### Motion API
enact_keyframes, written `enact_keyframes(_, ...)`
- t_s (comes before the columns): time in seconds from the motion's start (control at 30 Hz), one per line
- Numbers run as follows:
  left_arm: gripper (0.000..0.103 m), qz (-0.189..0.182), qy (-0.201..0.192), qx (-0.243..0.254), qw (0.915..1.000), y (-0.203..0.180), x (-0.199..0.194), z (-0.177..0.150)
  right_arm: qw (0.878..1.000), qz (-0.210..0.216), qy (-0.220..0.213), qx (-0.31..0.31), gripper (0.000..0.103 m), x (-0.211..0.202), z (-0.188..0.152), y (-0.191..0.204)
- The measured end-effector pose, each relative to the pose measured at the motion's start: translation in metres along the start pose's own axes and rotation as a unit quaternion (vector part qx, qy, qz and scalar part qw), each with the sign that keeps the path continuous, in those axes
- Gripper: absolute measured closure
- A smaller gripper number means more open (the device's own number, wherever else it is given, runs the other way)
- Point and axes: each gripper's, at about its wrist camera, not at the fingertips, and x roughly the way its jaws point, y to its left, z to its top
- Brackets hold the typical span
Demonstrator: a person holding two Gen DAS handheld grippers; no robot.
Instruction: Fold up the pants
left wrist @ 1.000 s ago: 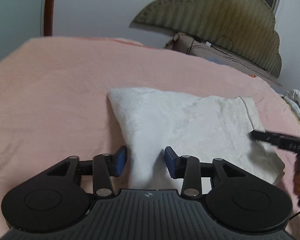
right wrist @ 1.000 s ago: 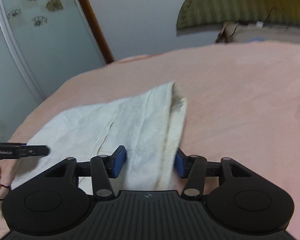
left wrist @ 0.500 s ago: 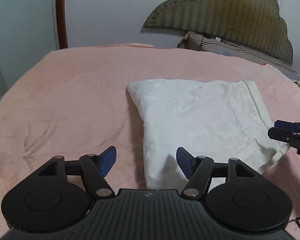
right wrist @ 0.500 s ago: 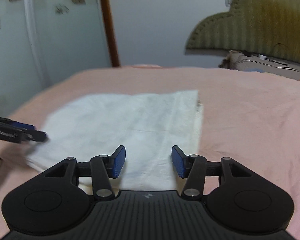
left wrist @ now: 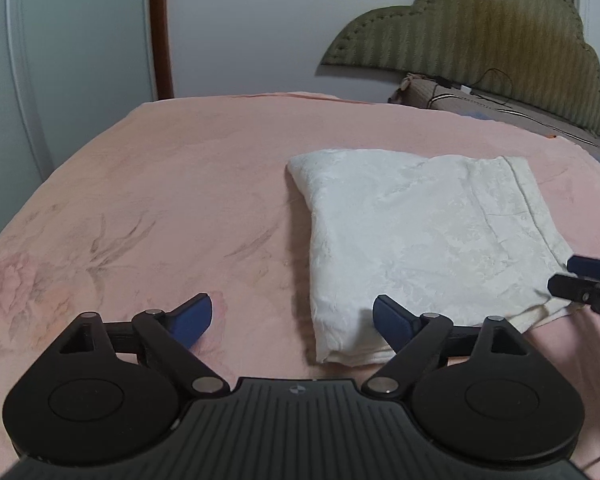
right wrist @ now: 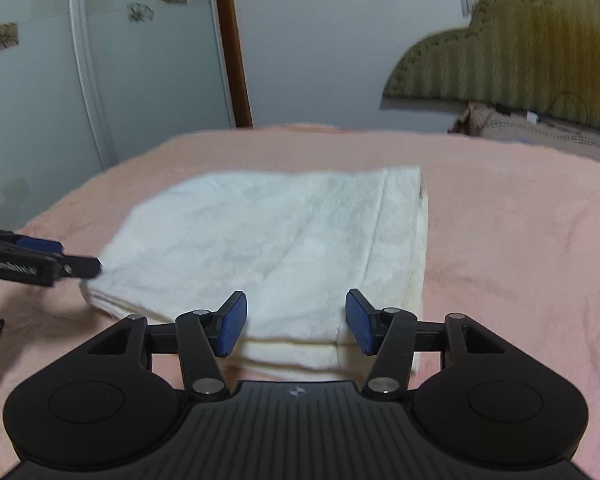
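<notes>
The white pants (left wrist: 420, 240) lie folded into a flat stack on the pink bed cover (left wrist: 160, 200). My left gripper (left wrist: 290, 318) hovers at the stack's near left corner, its jaws opening wide. That corner lies in the gap beside the right pad, and neither pad presses it. My right gripper (right wrist: 296, 320) sits over the near edge of the pants (right wrist: 280, 240), jaws apart and easing wider, gripping nothing. The right gripper's fingertips (left wrist: 580, 280) show at the stack's right corner. The left gripper's fingers (right wrist: 40, 264) show at its left corner.
The pink bed cover (right wrist: 520, 240) spreads around the stack on all sides. A green padded headboard (left wrist: 480, 48) leans on the wall behind, with bedding and cables (left wrist: 440, 96) under it. A pale wardrobe door (right wrist: 40, 100) and a brown door frame (right wrist: 232, 60) stand past the bed's far edge.
Both grippers have drawn back from the pants, which now lie flat and free. The left jaws have spread much wider. Both views have swung and levelled.
</notes>
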Motion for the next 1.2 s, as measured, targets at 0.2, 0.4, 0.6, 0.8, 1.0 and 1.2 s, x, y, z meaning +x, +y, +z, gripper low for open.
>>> enact_keyframes(0.2,0.013,0.022,-0.017,0.018,0.9995,-0.005,-0.025,-0.010,1.000,-0.010,-0.021,0.004,0.048,-0.024,-0.006,0.009)
enact_keyframes(0.4,0.013,0.019,-0.017,0.014,0.9996,-0.016,-0.046,-0.026,1.000,0.008,-0.027,-0.002,0.048,-0.048,-0.015,0.025)
enact_keyframes(0.6,0.010,0.018,-0.021,0.027,0.9993,-0.030,-0.065,-0.044,0.999,0.010,-0.020,0.026,0.038,-0.063,-0.033,0.028)
enact_keyframes(0.8,0.008,0.016,-0.015,0.021,0.9995,-0.037,-0.079,-0.057,0.999,-0.002,-0.019,0.030,0.024,-0.079,-0.046,0.040)
enact_keyframes(1.0,0.008,0.037,-0.007,0.000,0.9993,-0.041,-0.083,-0.072,0.997,-0.036,-0.019,0.059,0.011,-0.091,-0.056,0.053)
enact_keyframes(1.2,0.007,0.060,0.004,0.001,0.9982,-0.040,-0.082,-0.082,0.996,-0.075,0.005,0.056,0.007,-0.090,-0.065,0.068)
